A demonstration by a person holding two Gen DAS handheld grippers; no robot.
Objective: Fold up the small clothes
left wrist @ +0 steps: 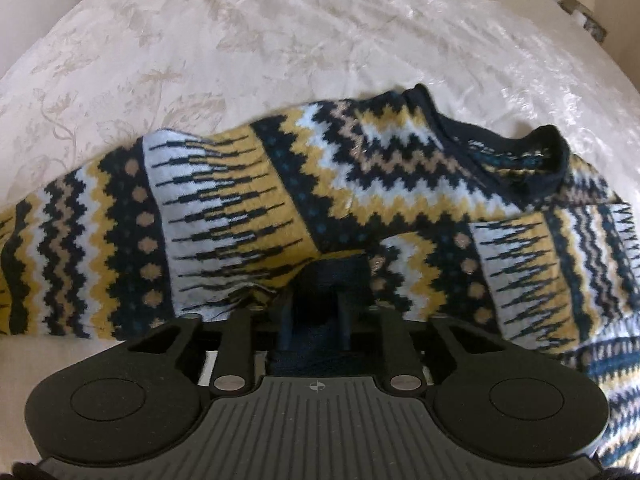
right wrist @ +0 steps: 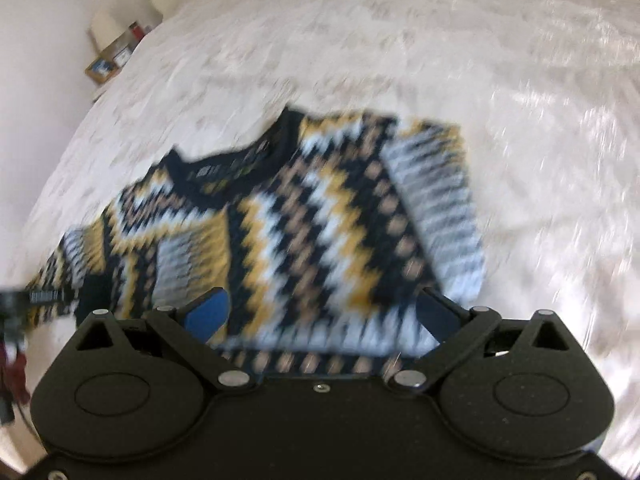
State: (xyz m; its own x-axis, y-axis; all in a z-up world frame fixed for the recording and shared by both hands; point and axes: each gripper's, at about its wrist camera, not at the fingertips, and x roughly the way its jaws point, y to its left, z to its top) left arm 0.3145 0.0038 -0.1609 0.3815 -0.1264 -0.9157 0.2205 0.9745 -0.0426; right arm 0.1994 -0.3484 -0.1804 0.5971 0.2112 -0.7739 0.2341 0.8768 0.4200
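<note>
Small knitted sweater [left wrist: 320, 184] in navy, mustard, pale blue and tan zigzag bands, spread on the cream floral-patterned bedspread [left wrist: 240, 40], navy ribbed neckline [left wrist: 520, 152] turned away from both tools. Long axis running left to right across the left wrist view, one sleeve stretched off to the left, the other bunched at the right edge.

Left tool [left wrist: 320, 292] closed on a dark navy fold at the sweater's near edge, apparently a ribbed cuff or hem, fingers drawn together with cloth pinched between. Right tool [right wrist: 324, 312] spread wide, blue-faced fingers [right wrist: 208, 312] apart on either side of the near edge of the sweater, nothing clamped; knit lying between and over them, contact not clear through the blur.

Judged from this: a fold across the body in hand, left side carrying the gripped edge, right side free and nearer the folded-in section at its own side. Next move likely turning on carrying the held edge toward the neckline, away from the tool.

Left view sharp, showing the grip and the collar's inner side. Right view smeared, yet alone showing the whole outline, with one side already lying doubled over the body, and a wooden bedside shelf [right wrist: 108, 60] beyond the bed.
</note>
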